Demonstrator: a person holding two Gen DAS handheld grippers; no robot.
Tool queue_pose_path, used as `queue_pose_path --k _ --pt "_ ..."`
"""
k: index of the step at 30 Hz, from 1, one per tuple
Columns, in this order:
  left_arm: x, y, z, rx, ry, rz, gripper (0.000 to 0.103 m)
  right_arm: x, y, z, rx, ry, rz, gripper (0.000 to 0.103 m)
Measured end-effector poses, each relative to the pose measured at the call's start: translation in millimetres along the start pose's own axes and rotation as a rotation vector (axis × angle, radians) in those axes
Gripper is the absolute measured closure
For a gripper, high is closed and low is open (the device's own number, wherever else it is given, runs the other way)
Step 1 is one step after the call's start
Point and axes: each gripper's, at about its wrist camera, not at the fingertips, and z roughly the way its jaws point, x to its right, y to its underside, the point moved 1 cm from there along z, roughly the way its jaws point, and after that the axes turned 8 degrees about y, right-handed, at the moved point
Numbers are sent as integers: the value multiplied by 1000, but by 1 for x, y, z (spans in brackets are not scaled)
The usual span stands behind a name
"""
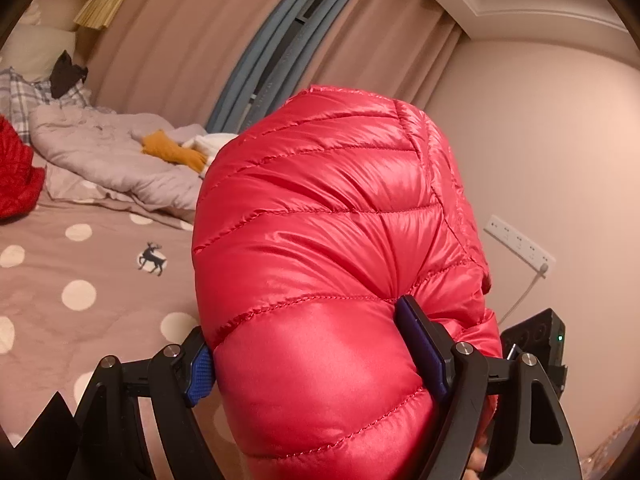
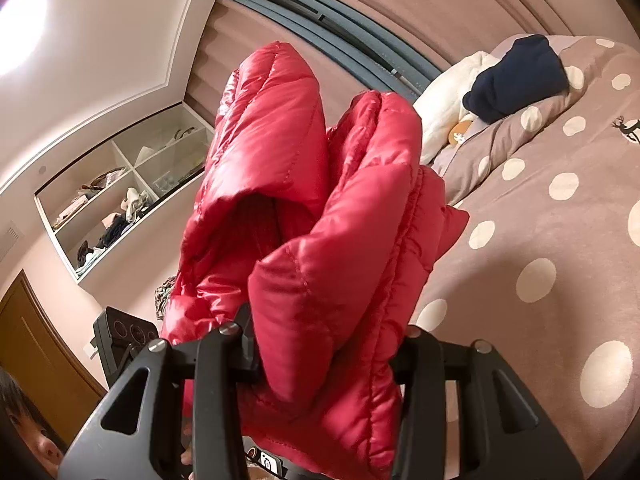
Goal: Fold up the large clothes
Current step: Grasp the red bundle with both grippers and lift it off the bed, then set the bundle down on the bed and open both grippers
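A red down jacket is held up above the bed, bunched into thick padded folds. It is clamped by the left gripper, whose blue-padded fingers press into one wide bulge. Another bundle of the jacket is pinched by the right gripper. A crumpled grey quilt is seen on the spotted bed cover.

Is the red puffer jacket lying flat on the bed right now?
No, the red puffer jacket is bunched up and held in the air between the left gripper's blue pads, above the polka-dot bedspread.
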Motion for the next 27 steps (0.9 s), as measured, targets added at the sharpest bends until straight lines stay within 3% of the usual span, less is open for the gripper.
queue_pose_path --k 9,13,15,16,17,18,20,21,22,24,27 --pt "-11 -5 0 27 2 -2 23 3 -11 19 -5 -23 -44 61" --pt "-46 -10 32 55 1 -10 23 18 -24 51 -14 -3 -88 58" --pt "-77 -4 59 75 -13 -31 18 32 -29 78 -12 73 -152 48" --pt "-98 2 79 63 -60 -62 16 44 -29 96 11 164 -209 45" --pt "-122 12 102 26 -165 -99 15 57 -28 114 8 255 -233 38" --pt "-137 22 121 -19 -275 -99 16 71 -25 133 -16 334 -243 38" --pt "-163 50 166 -144 -532 11 19 107 -12 174 -115 440 -246 41" --pt "-169 60 178 -185 -581 53 20 124 -1 196 -177 521 -284 41" --pt "-171 72 184 -173 -573 103 20 136 11 213 -208 596 -353 41" --pt "-165 75 185 -169 -591 134 20 141 23 220 -194 618 -419 41" --pt "-153 74 183 -171 -626 186 20 140 20 216 -192 629 -411 40"
